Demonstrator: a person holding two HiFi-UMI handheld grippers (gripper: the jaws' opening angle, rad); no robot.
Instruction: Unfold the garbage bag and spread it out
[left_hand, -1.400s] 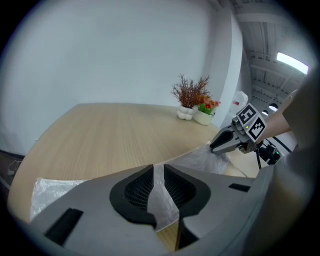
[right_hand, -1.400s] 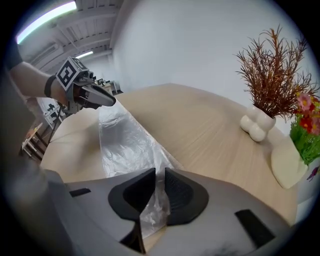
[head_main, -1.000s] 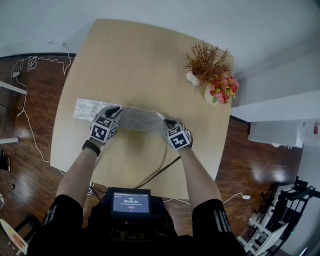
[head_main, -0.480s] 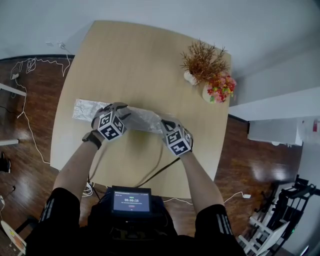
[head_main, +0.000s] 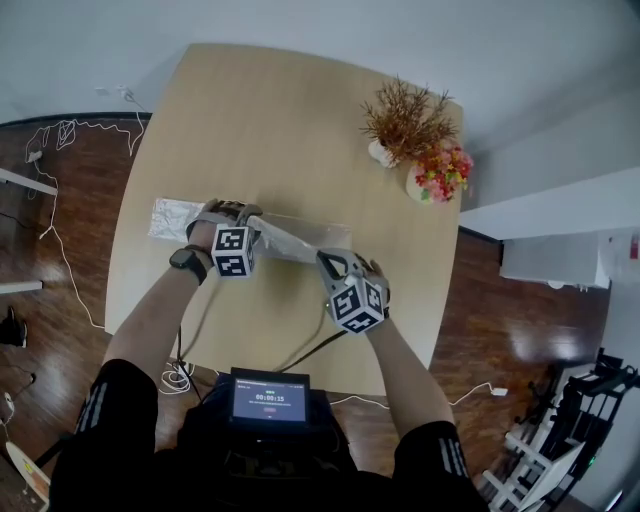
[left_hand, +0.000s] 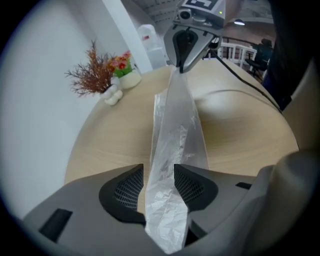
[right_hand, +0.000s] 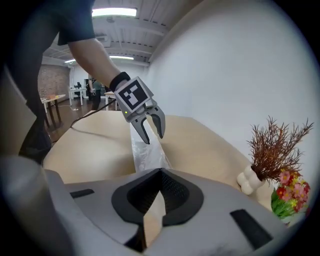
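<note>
A long, folded translucent garbage bag (head_main: 290, 238) lies across the wooden table (head_main: 260, 120). Its left end rests flat, while its right end is lifted off the wood. My left gripper (head_main: 238, 214) straddles the strip left of its middle. Its jaws have just been opening, and in the left gripper view (left_hand: 158, 172) the bag (left_hand: 175, 130) runs loosely between the pads with a gap at one side. My right gripper (head_main: 332, 262) is shut on the bag's right end (right_hand: 145, 152), holding it above the table, and shows pinching the plastic in the left gripper view (left_hand: 180, 67).
A white vase of dried brown twigs (head_main: 408, 125) and a pot of red and yellow flowers (head_main: 440, 175) stand at the table's far right corner. A black cable (head_main: 312, 340) crosses the near table edge. A small screen (head_main: 268, 400) sits at the person's chest.
The left gripper has rolled over the strip and shifted a little to the right, its jaws spreading. The right gripper has risen and drawn toward the person, lifting the bag's right end.
</note>
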